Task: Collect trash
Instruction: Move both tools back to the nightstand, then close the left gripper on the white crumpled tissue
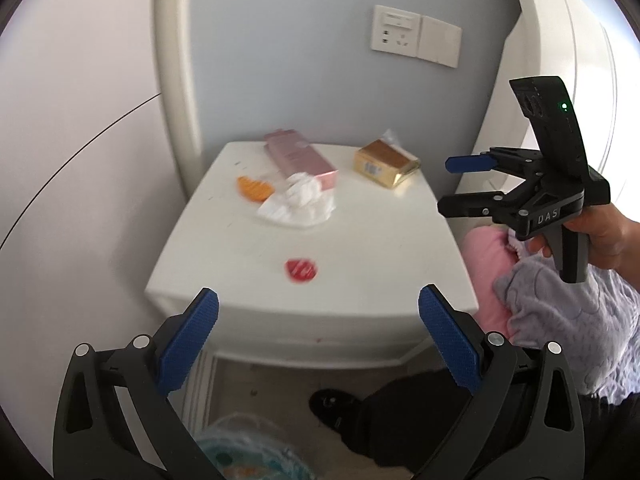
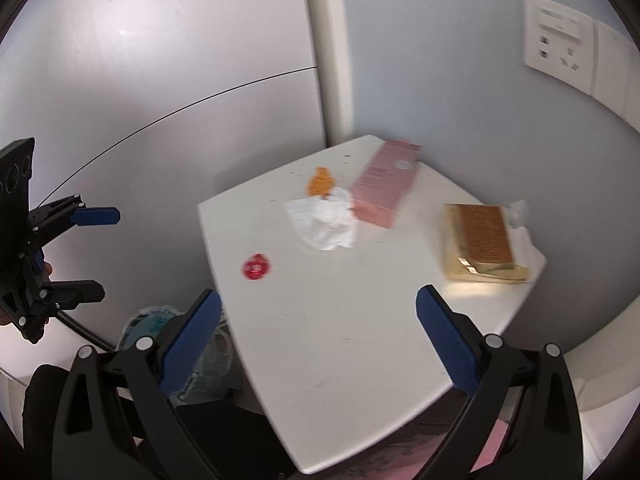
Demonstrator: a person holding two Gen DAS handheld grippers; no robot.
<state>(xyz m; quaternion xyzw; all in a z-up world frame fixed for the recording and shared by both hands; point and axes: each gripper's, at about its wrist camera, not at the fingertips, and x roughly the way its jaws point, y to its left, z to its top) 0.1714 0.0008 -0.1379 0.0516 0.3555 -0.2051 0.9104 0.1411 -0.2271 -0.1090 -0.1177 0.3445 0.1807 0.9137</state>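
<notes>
On the white bedside table (image 1: 248, 280) (image 2: 360, 340) lie a crumpled white tissue (image 1: 298, 202) (image 2: 326, 220), an orange wrapper (image 1: 253, 188) (image 2: 319, 183), a small round red wrapper (image 1: 301, 269) (image 2: 256, 267), a pink box (image 1: 298, 156) (image 2: 384, 188) and a gold packet (image 1: 386, 162) (image 2: 482, 242). My left gripper (image 1: 318, 312) (image 2: 86, 254) hovers open above the table's near edge, nothing between its fingers. My right gripper (image 2: 318, 314) (image 1: 452, 184), held by a hand (image 1: 608, 236), is open above the table's right side.
A bin lined with a clear bag (image 1: 248, 448) (image 2: 176, 340) stands on the floor beside the table. Pink and lilac bedding (image 1: 560, 320) lies to the right. A wall socket (image 1: 396, 28) (image 2: 556, 32) sits above the table. A dark shoe (image 1: 336, 404) is on the floor.
</notes>
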